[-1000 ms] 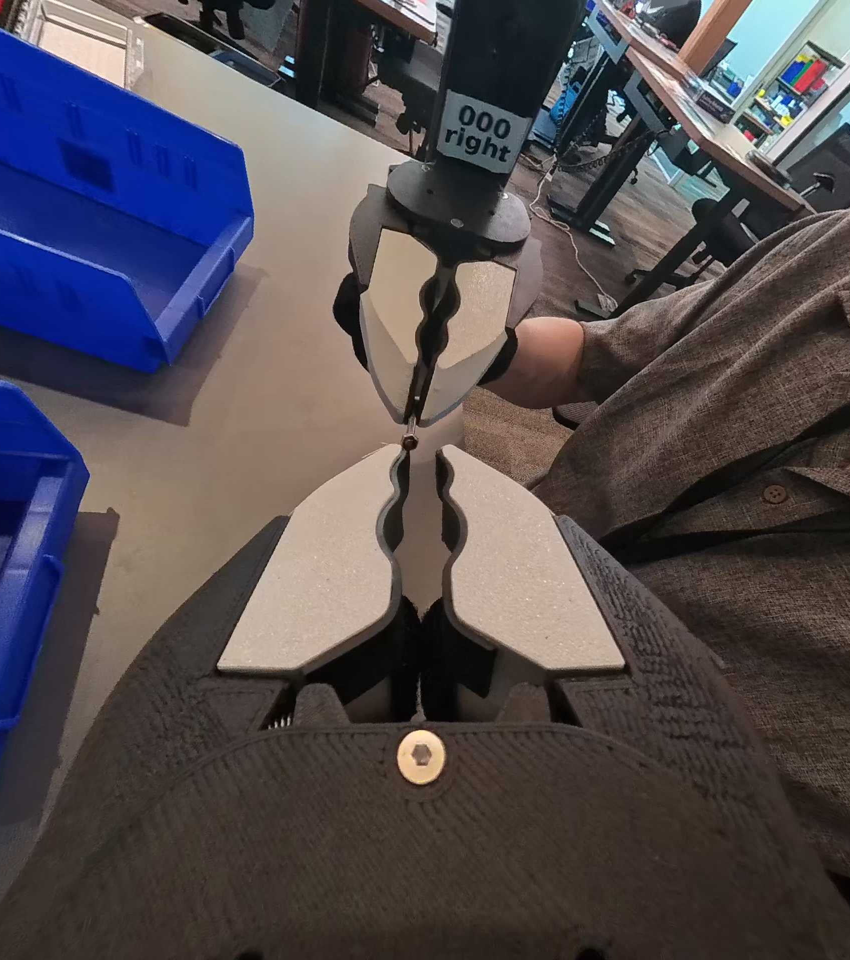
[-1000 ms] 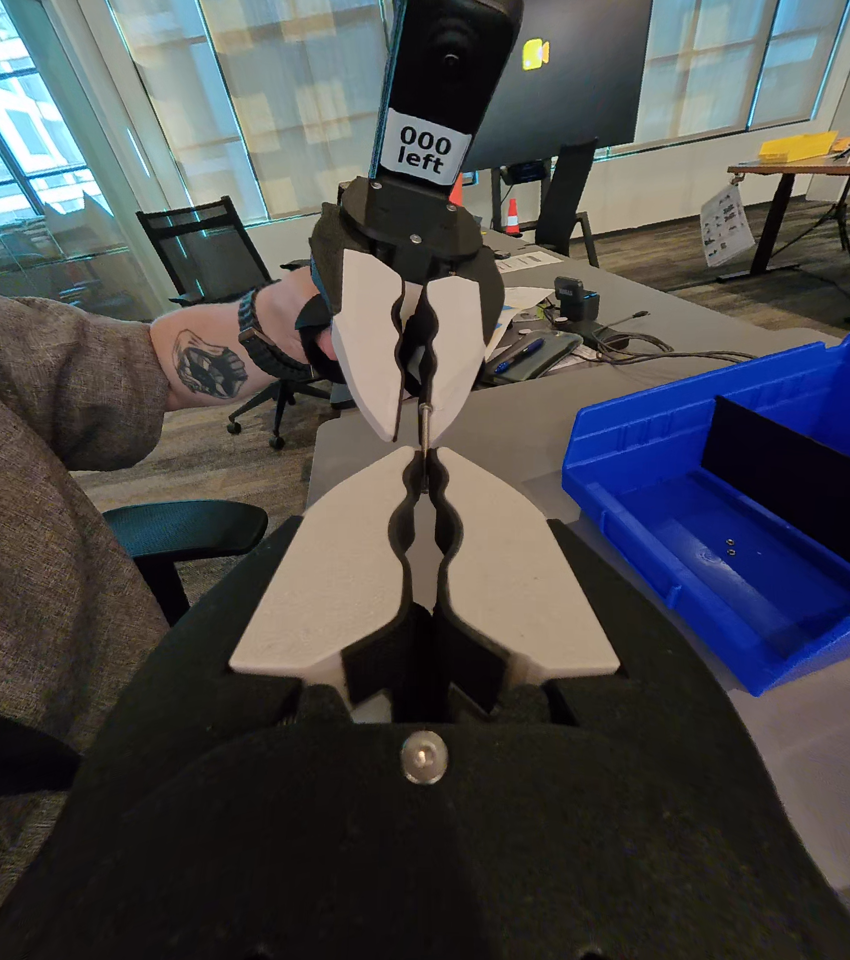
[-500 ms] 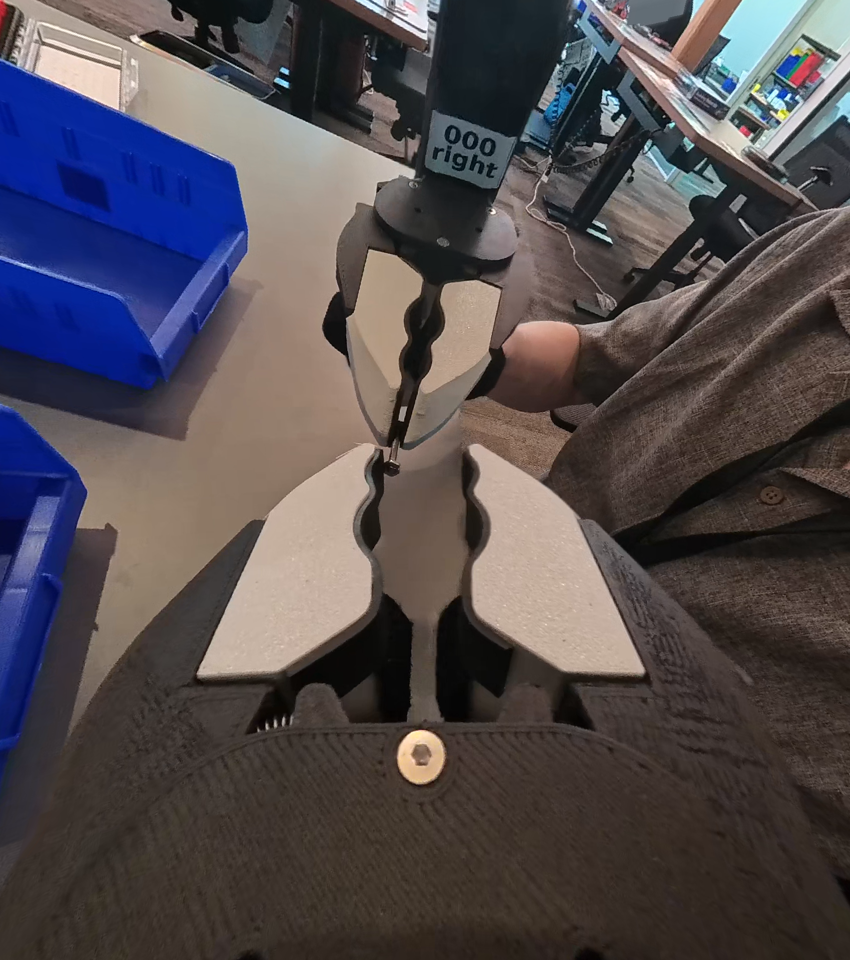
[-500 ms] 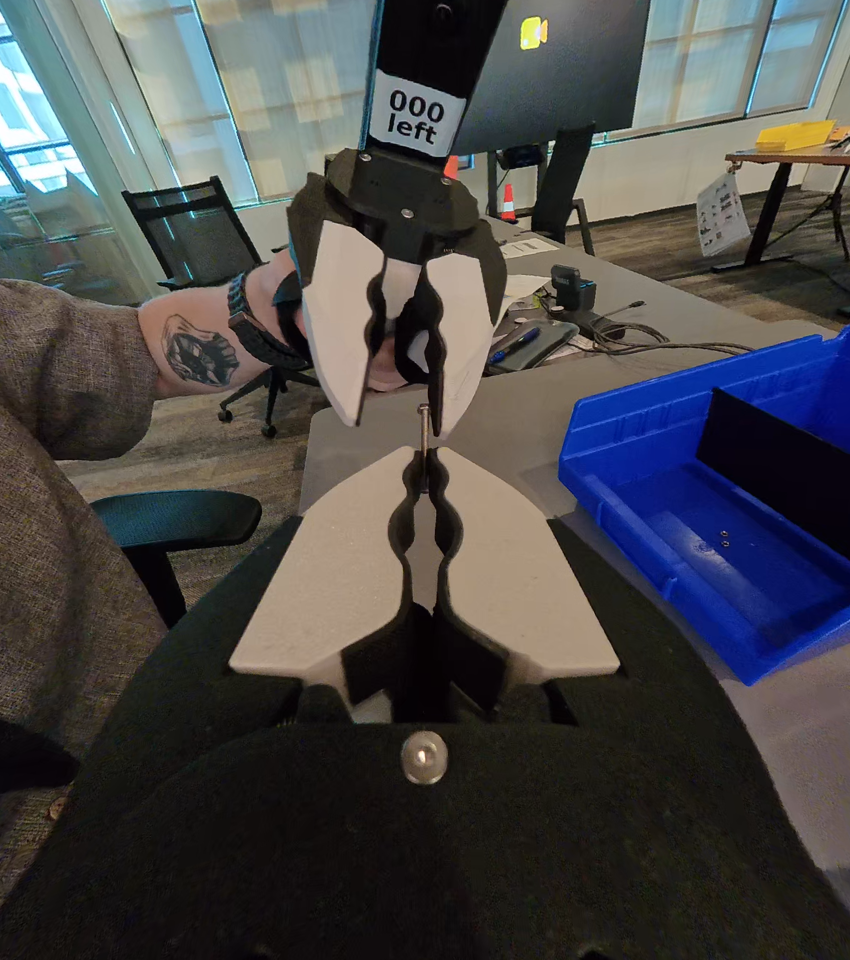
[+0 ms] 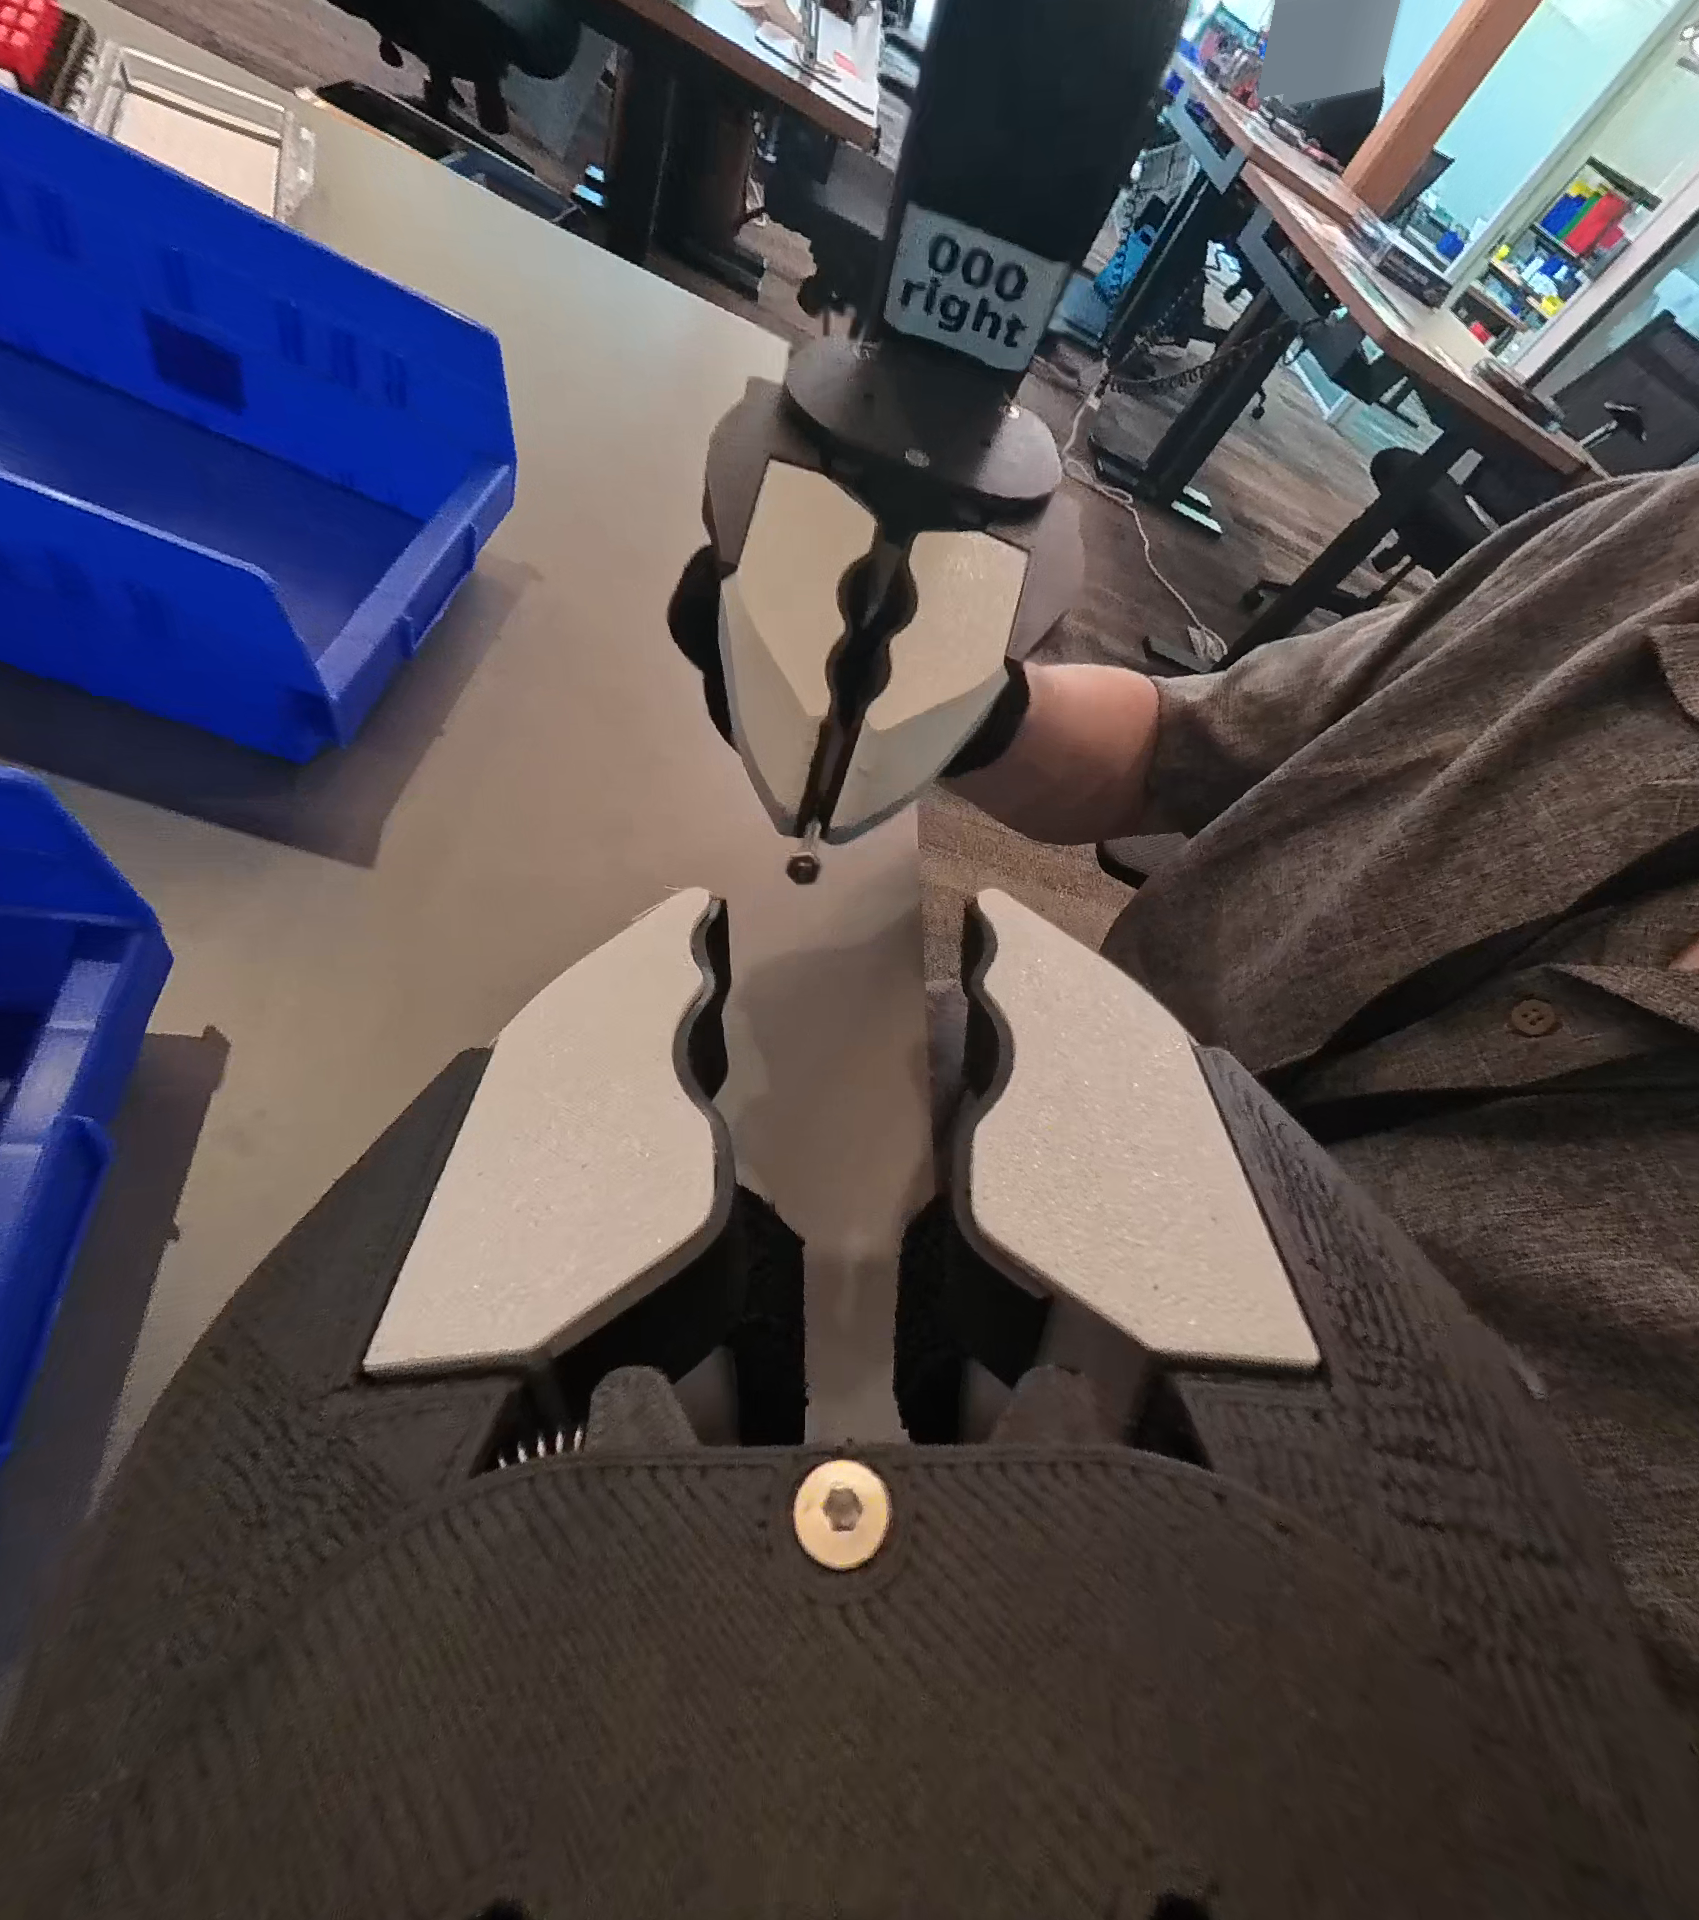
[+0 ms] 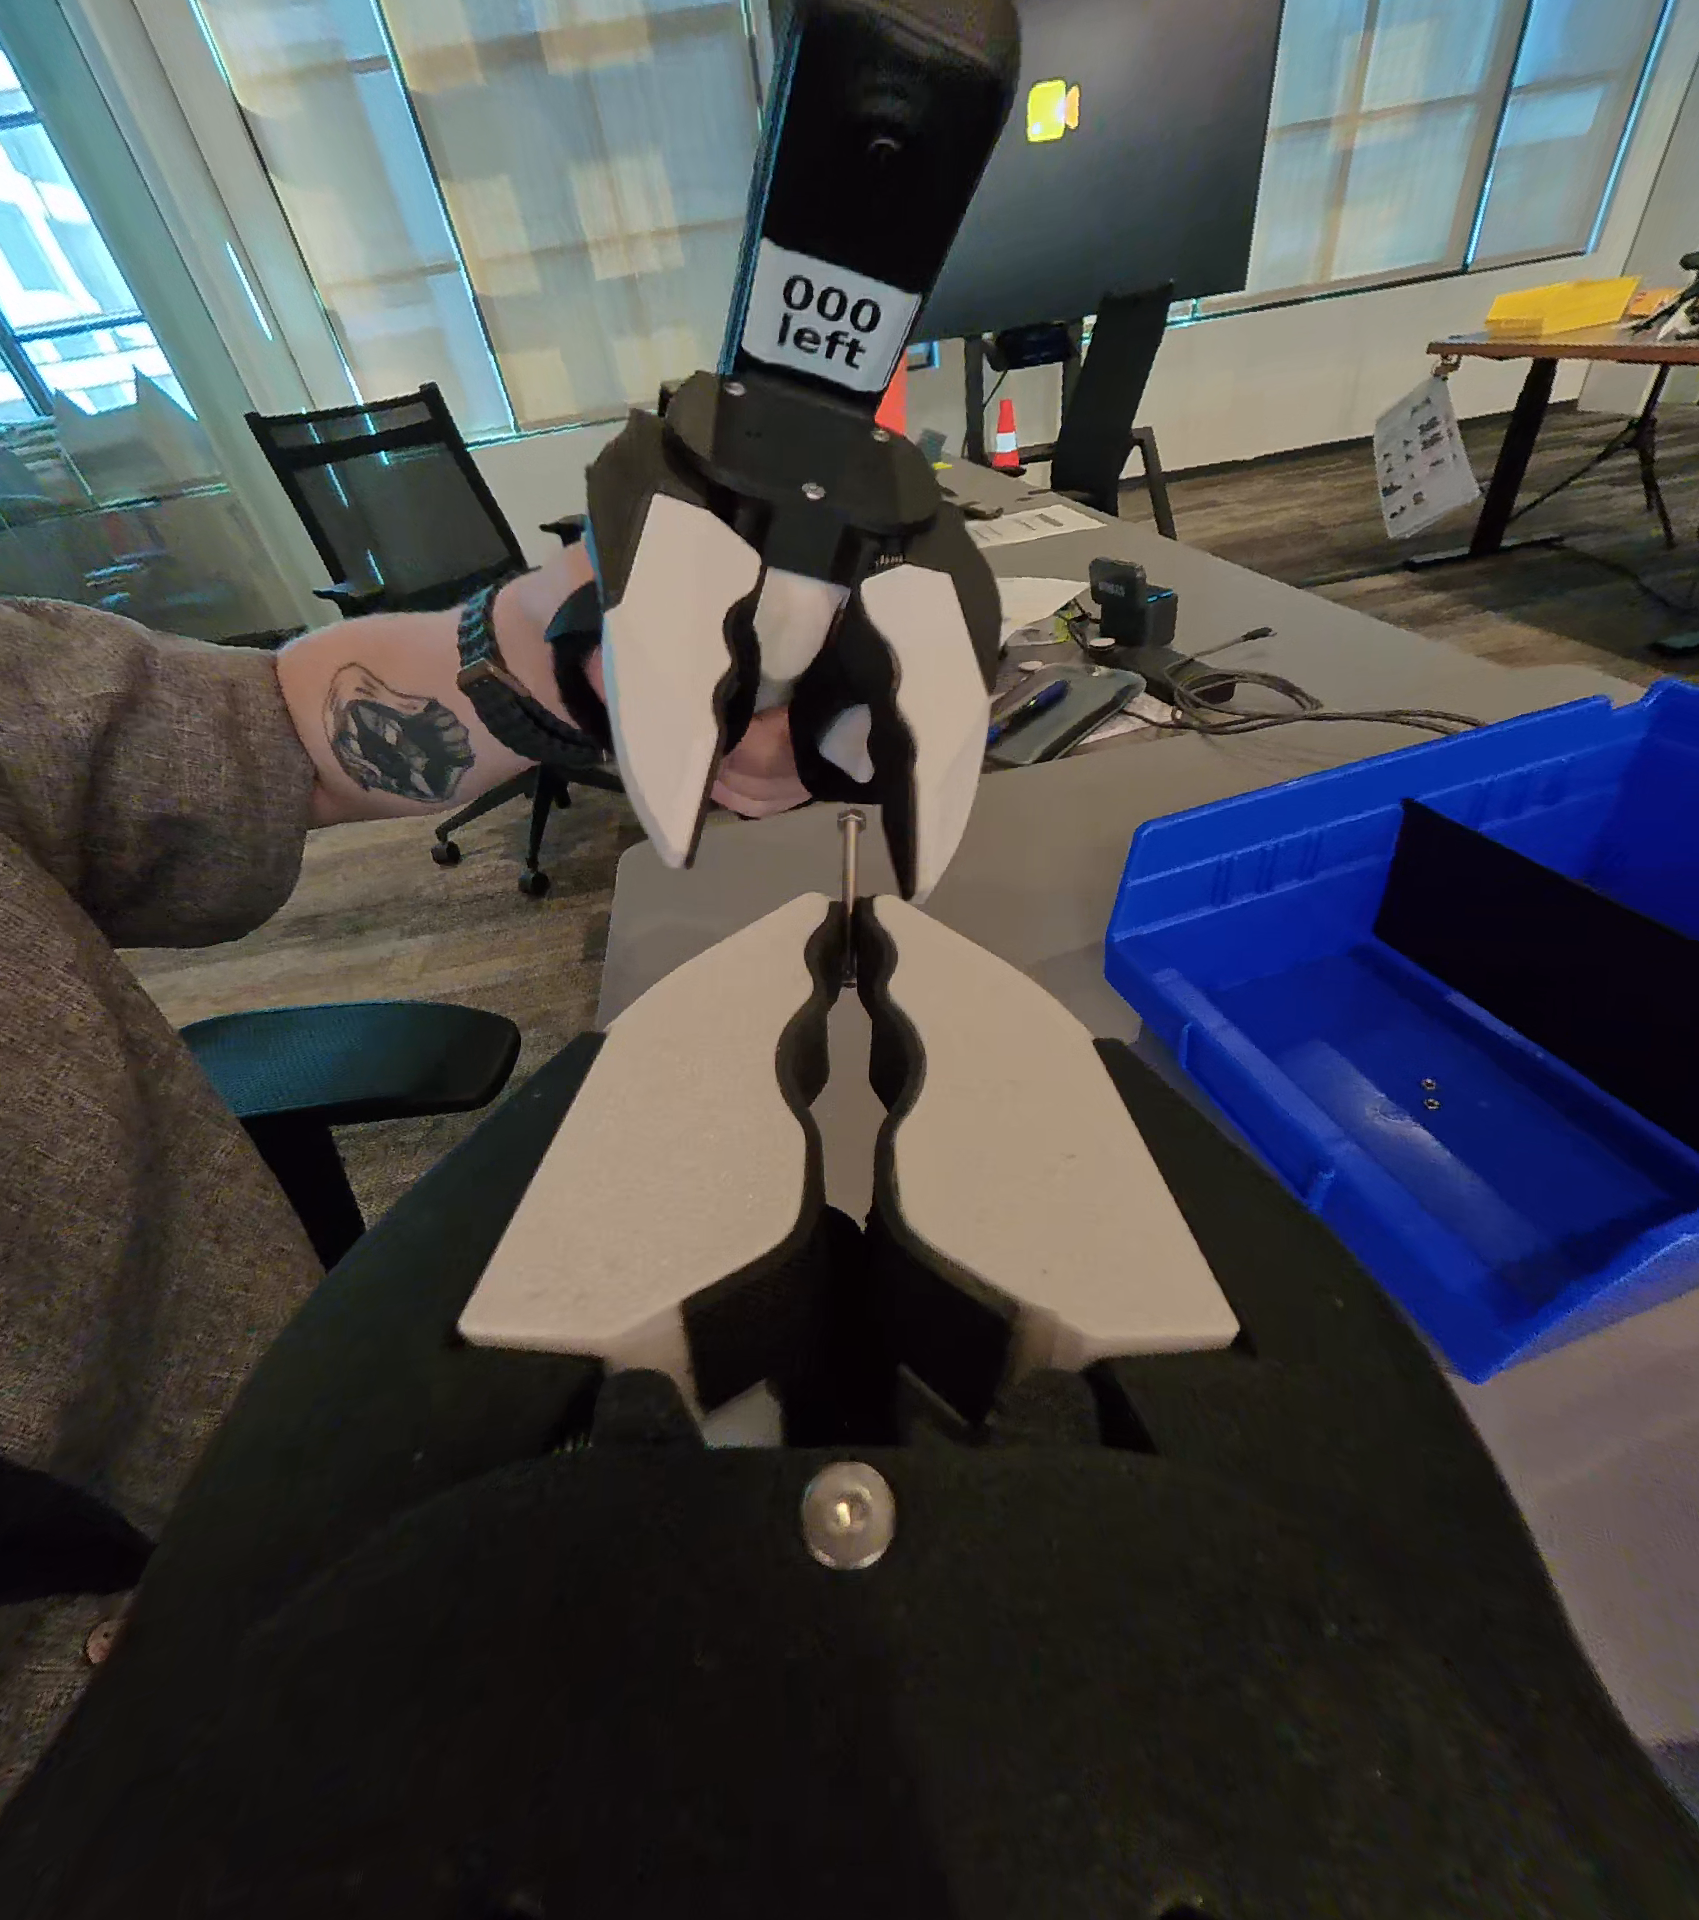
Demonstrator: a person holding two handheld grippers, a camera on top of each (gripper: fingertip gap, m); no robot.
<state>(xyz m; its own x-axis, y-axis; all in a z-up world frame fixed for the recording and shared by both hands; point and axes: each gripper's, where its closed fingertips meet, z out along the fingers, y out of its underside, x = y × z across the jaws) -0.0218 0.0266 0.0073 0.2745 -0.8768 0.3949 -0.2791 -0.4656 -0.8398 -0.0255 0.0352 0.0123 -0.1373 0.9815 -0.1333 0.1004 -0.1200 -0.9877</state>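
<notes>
Two grippers face each other tip to tip above the near edge of a grey table (image 5: 533, 790). The right gripper (image 6: 850, 914) is pressed together on a thin metal screw (image 6: 852, 873), pinching its shaft at the fingertips so that the head end sticks out toward the other claw. The left gripper (image 5: 840, 914) is spread, its two pale fingers (image 5: 596, 1122) wide apart with nothing between them; the screw's head (image 5: 803, 868) sits just beyond their tips, not touching either. In the right wrist view that head lies close beside one of the left gripper's fingers (image 6: 938, 717), though whether it touches cannot be told.

Behind each gripper a hand grips the handle, and a forearm in a grey sleeve (image 5: 1447, 644) runs back to the person's body, which is just beside the table's edge. The arm behind the left gripper wears a dark wristband (image 6: 502, 675).

On the table, well apart from the screw, stand blue bins: two (image 5: 409, 582) (image 5: 14, 1195) in the left wrist view, and in the right wrist view one (image 6: 1240, 997) with a black divider (image 6: 1551, 956) and a couple of tiny parts (image 6: 1430, 1093) on its floor. Farther off than the screw lie cables and small devices (image 6: 1136, 634), with office chairs (image 6: 377, 488) and desks (image 6: 1603, 353) beyond the table.
</notes>
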